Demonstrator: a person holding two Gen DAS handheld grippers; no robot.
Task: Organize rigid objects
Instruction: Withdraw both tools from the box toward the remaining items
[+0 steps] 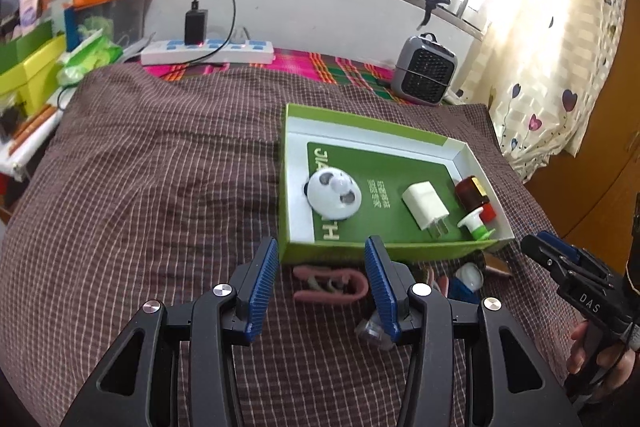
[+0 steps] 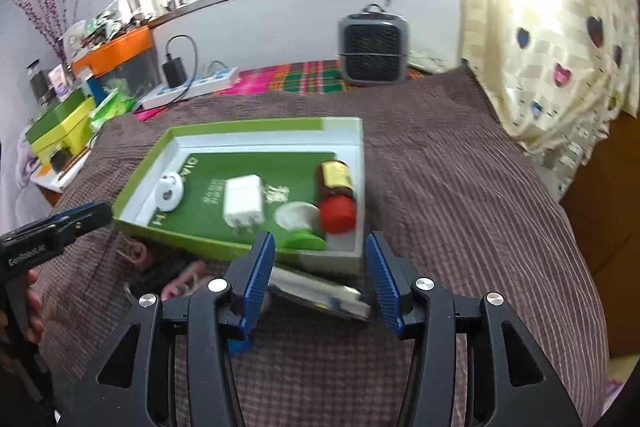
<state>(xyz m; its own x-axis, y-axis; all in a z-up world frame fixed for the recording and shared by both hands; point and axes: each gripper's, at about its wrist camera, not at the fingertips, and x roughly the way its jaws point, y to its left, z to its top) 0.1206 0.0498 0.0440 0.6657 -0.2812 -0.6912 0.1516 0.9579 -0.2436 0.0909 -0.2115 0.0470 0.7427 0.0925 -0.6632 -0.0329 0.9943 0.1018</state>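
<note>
A green shallow box [image 1: 384,250] lies on the brown checked blanket. In it are a white panda-shaped piece [image 1: 334,195], a white charger plug [image 1: 426,205], a brown bottle with a red cap [image 1: 474,193] and a small green-and-white piece [image 1: 476,225]. My left gripper [image 1: 322,243] is open just before the box's front wall, above a pink clip [image 1: 330,285] and a clear piece [image 1: 370,335]. My right gripper [image 2: 320,239] is open at the box's [image 2: 192,241] near right corner. A flat silvery packet [image 2: 320,297] lies on the blanket under its fingers.
A blue-and-white item [image 1: 466,281] lies right of the pink clip. A grey heater [image 1: 424,69] and a white power strip [image 1: 208,53] stand at the far edge. Cluttered boxes [image 1: 36,71] fill the left side, and a curtain [image 1: 560,47] hangs at right. A hand [image 1: 600,359] holds the right gripper's handle.
</note>
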